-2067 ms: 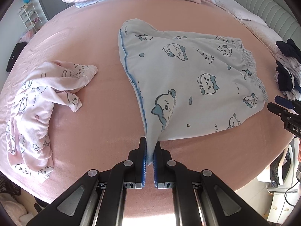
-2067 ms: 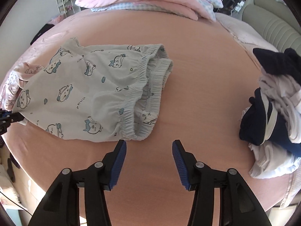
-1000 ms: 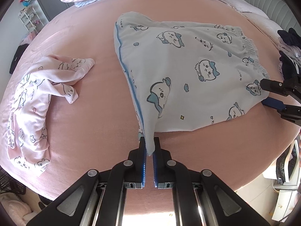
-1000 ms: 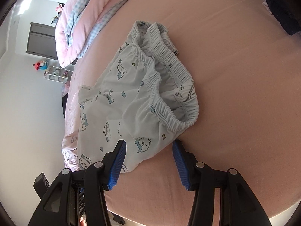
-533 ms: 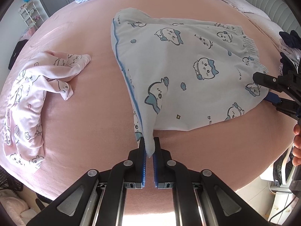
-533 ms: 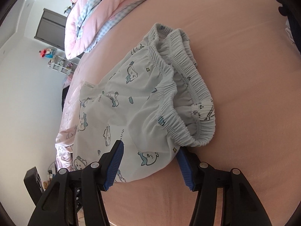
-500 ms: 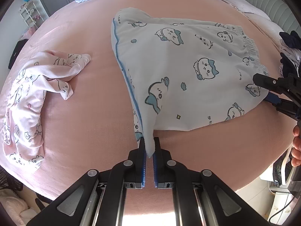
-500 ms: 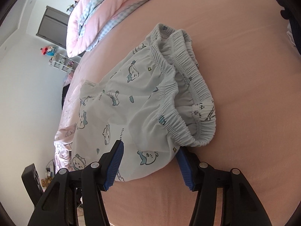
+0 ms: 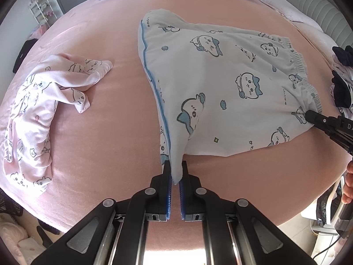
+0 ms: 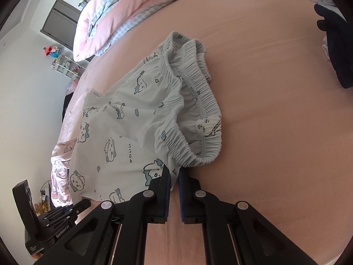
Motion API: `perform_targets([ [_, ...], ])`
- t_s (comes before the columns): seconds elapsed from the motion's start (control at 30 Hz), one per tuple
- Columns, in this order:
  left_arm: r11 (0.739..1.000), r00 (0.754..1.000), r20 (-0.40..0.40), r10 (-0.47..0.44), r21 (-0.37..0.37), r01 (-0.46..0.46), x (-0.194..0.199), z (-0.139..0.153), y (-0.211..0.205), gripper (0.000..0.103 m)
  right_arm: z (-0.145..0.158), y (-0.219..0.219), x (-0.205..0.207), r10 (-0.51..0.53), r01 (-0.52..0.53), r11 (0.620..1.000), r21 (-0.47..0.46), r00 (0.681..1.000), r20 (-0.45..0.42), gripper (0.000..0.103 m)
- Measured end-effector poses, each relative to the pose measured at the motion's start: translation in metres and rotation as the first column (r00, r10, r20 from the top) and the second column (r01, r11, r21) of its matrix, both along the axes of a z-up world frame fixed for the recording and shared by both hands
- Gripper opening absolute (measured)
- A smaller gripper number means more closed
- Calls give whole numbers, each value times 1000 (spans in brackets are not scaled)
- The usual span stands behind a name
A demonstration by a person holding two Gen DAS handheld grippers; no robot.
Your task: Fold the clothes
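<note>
Pale-blue printed shorts point(image 9: 220, 84) spread ahead | left gripper point(image 9: 175, 174) clamps hem corner | right gripper point(image 10: 174, 177) clamps fabric below waistband point(image 10: 194, 110)

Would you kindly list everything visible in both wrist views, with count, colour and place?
shorts: one, white with blue cartoon print, spread mid-bed, pinched at two edges
pyjama top: one, pale pink printed, crumpled left of the shorts
bed sheet: one, pink, under everything
duvet: one, pink and blue check, bunched at the far end
dark clothes pile: one heap, navy and white, right edge of the bed
shelf rack: one, white, by the far wall
left gripper: black with blue pads, shut on the shorts' hem corner
right gripper: black with blue pads, shut on the shorts beside the waistband
hand: partly seen, right edge
</note>
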State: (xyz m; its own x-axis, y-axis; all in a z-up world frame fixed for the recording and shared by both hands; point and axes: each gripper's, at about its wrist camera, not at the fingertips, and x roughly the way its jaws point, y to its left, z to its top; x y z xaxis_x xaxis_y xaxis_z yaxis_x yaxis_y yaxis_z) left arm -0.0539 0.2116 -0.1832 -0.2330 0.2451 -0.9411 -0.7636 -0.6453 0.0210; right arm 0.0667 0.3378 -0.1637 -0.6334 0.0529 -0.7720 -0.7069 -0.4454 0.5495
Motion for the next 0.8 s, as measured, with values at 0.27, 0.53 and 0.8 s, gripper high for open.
perform_targets([
  [0.27, 998, 998, 40, 46, 45, -48, -44, 5, -26, 5, -1, 3, 17, -33, 30, 998, -62, 999, -37, 4],
  [0.53, 995, 993, 95, 71, 69, -78, -78, -1, -58, 5, -16, 10, 29, -100, 79, 979, -188, 989, -108, 8],
  [0.8, 929, 902, 407, 143, 260, -264, -107, -10, -91, 28, -30, 18, 34, -180, 120, 946, -300, 967, -180, 23],
])
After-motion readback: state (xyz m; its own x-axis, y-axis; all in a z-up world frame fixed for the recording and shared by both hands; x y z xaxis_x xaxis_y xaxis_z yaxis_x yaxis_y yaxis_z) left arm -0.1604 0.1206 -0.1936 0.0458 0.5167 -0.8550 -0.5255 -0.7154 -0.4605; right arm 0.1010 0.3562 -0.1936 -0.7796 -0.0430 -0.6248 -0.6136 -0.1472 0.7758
